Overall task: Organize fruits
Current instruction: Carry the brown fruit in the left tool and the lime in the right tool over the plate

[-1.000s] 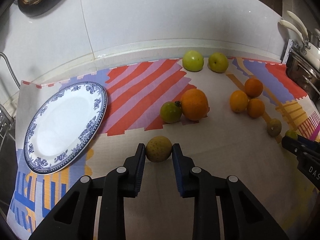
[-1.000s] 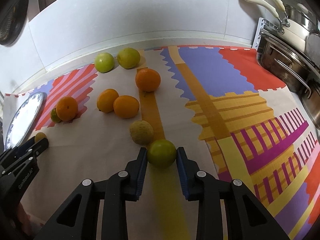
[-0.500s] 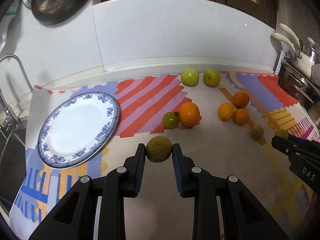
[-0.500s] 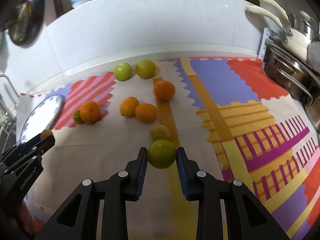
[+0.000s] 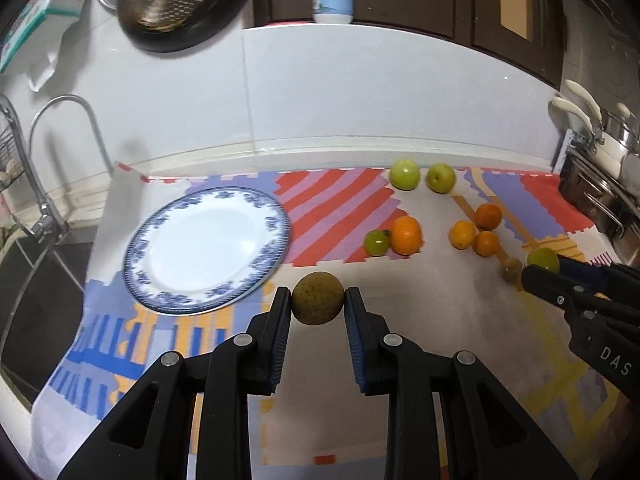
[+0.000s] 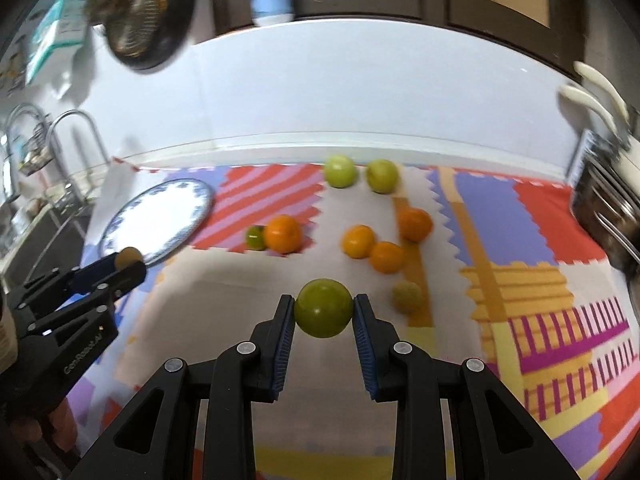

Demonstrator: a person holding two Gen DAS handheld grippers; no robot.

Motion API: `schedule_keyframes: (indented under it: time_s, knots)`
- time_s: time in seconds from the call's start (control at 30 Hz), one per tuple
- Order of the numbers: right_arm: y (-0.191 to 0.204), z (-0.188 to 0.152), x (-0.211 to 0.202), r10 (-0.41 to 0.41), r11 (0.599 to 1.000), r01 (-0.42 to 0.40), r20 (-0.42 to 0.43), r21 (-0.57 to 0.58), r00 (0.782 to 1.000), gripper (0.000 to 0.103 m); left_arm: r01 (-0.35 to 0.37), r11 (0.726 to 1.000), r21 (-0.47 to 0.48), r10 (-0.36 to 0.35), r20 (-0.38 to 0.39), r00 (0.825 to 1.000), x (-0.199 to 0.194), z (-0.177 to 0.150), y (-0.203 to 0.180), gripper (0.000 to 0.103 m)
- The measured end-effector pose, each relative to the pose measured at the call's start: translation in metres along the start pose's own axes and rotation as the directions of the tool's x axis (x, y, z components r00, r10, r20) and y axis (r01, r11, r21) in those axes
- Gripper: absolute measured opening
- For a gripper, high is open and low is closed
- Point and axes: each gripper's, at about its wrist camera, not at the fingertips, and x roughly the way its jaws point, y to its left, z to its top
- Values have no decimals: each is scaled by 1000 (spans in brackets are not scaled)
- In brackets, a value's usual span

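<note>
Now, left to right across the desk:
Plate: blue-rimmed plate lies bare on the patterned mat, far left beside the sink.
Left tongs: left tongs pinch a brownish speckled fruit between blue pads, lifted clear of the mat, just beside the plate's near edge.
Middle: small green fruit touches an orange; two green apples sit by the wall; three oranges cluster to their right.
Right tongs: right tongs clamp a green fruit, held above the mat.
Loose: a dull yellowish fruit rests just right of it, blurred.
</note>
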Motion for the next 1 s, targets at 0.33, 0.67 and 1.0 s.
schedule_keyframes:
  time_s: [0.33, 0.67, 1.0]
  knots:
    - [54, 23, 5, 104, 988, -101, 24, -115, 994, 31, -56, 998, -25, 57, 16, 998, -13, 4, 47, 28]
    - [107, 52, 45, 229, 959, -231, -30, -165, 973, 31, -121, 992, -26, 121, 2, 993, -2, 13, 98, 28]
    - [157, 79, 102, 295, 923, -312, -104, -227, 950, 31, -110, 992, -58, 105, -81, 991, 43, 17, 136, 28]
